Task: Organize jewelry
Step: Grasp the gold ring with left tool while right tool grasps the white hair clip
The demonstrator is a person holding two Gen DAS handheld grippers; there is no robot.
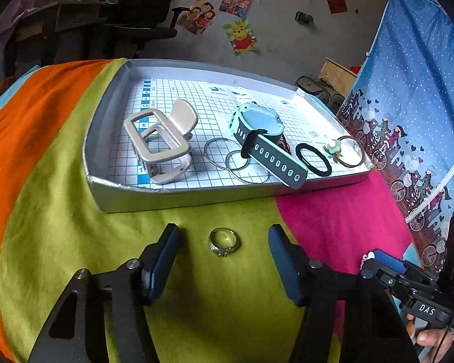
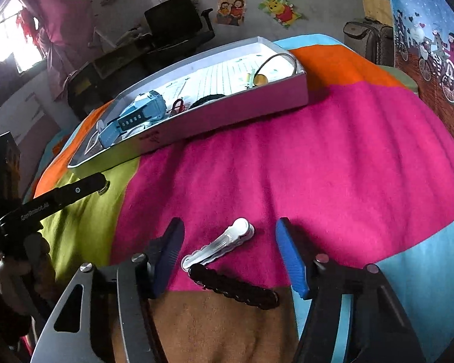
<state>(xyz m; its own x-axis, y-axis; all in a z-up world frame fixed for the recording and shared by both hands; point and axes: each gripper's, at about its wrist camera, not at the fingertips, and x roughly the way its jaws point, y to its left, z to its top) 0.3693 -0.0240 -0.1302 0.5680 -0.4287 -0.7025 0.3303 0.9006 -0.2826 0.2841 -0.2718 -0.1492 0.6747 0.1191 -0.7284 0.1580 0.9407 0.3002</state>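
A silver ring [image 1: 224, 243] with a small stone lies on the green cloth, between the fingers of my left gripper [image 1: 224, 231]. The pads stand apart from it, so that gripper is open. In the right wrist view a white hair clip [image 2: 219, 245] lies on the pink cloth between the blue pads of my right gripper [image 2: 230, 224], which is open too and touches nothing. A dark beaded band [image 2: 236, 287] lies just behind the clip. The shallow grey tray [image 1: 166, 200] holds a beige hair claw [image 1: 160, 139], a blue watch [image 1: 257, 127], thin metal hoops [image 1: 224, 151] and a black hair tie [image 1: 313, 160].
A brown hair tie with a flower charm [image 1: 346, 148] sits in the tray's right corner. The tray [image 2: 227, 115] stands on a patchwork cloth of orange, green, pink and blue. A blue printed curtain [image 1: 408, 106] hangs at the right. A hand holds the other gripper's handle [image 1: 426, 308].
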